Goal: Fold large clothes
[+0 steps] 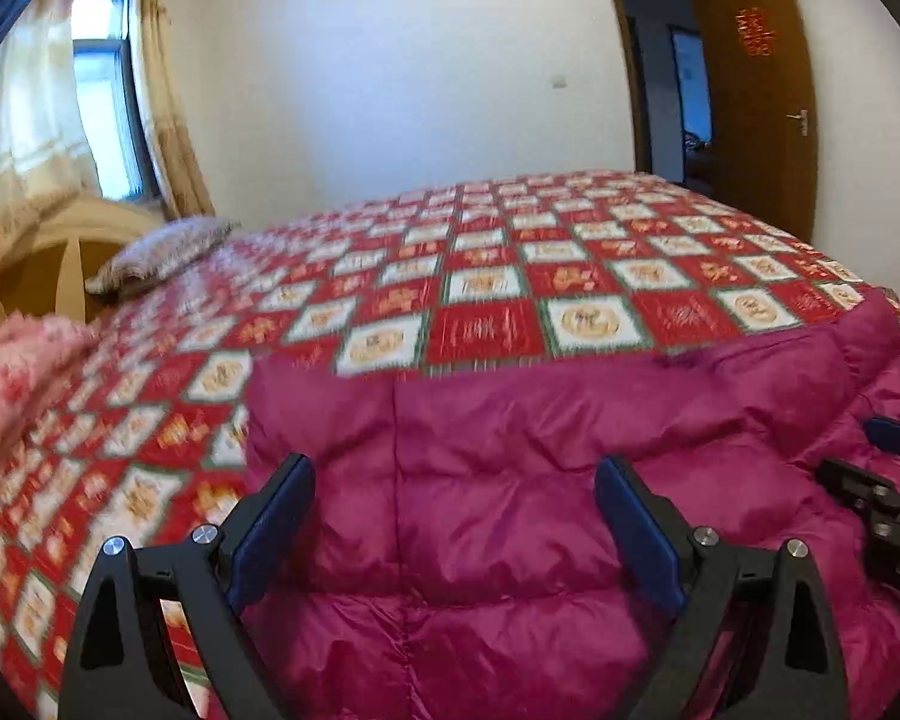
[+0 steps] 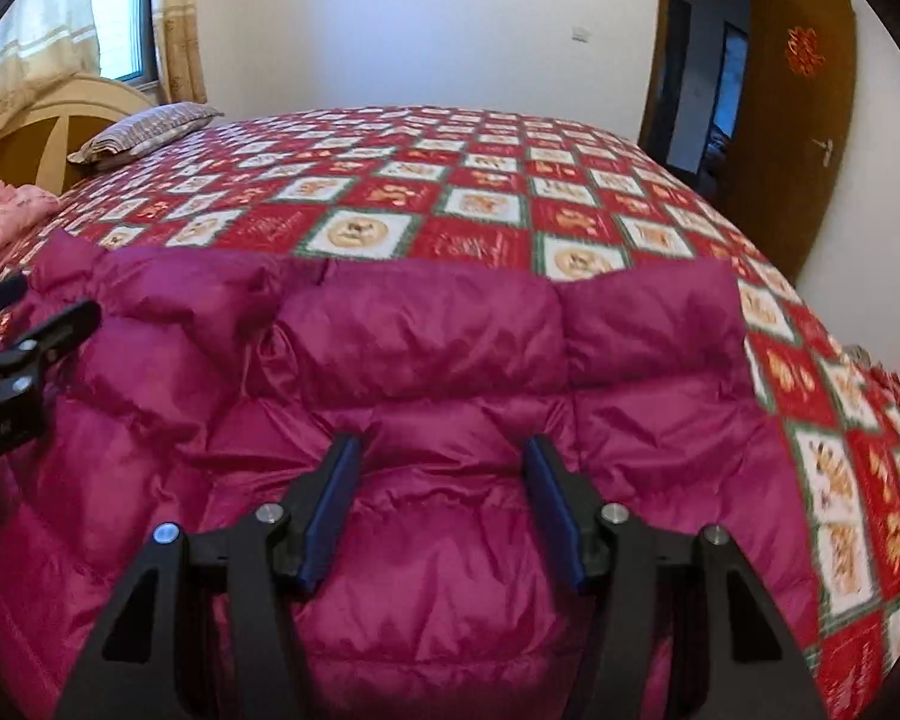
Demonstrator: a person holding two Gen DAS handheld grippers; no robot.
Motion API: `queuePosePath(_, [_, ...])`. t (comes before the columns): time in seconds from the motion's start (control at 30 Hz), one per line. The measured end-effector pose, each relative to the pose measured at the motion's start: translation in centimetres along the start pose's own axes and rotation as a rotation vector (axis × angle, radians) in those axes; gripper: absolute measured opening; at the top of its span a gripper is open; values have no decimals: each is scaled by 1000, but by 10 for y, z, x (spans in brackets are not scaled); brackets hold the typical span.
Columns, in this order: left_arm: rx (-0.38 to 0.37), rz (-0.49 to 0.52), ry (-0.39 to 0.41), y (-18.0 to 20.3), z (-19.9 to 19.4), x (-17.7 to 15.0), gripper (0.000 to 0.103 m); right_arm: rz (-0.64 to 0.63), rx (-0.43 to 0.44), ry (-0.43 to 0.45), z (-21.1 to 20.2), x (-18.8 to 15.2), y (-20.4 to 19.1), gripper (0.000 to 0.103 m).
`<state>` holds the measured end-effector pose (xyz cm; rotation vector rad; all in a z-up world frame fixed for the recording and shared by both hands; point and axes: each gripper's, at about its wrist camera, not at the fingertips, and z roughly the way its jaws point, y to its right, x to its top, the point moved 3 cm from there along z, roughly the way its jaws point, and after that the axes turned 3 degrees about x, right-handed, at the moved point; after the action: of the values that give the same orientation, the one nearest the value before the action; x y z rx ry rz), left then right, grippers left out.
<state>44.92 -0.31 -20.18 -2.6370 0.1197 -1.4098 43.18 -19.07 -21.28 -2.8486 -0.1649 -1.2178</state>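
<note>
A magenta quilted puffer jacket [image 1: 510, 414] lies folded on the near part of the bed, its far edge running straight across [image 2: 420, 336]. In the left wrist view my left gripper [image 1: 456, 465] hovers just over the jacket with its jaws wide apart and nothing between the pads. My right gripper [image 2: 443, 443] is open too, above the jacket's middle, with only fabric below it. Each gripper shows in the other's view: the right gripper [image 1: 882, 480] at the right edge, the left gripper [image 2: 30, 336] at the left edge, both over the jacket.
A red, white and green checked bedspread [image 2: 450, 192] covers the bed. A grey pillow [image 2: 144, 132] and a wooden headboard [image 2: 48, 132] are at the far left, a pink blanket [image 1: 12, 372] at the left. A brown door [image 2: 804, 132] stands open at the right.
</note>
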Motion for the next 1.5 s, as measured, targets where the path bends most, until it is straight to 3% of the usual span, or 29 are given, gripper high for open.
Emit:
queuePosePath(0.4, [-13,-50,-93,-2,27,-14,95,23,-1,4,4,-6,2,61])
queuePosePath(0.67, [1,-124,-113,-16,29,-19,95,-9,-2,-22,13,-5,-4,63])
queuePosePath(0.93, [3,-116,-164,-15,39,-22,96,-28,-7,-53,21,-5,-7,64])
queuePosePath(1.5, [-5,-108,-198,-13,45,-25,97,-25,8,-70,26,-6,-7,65])
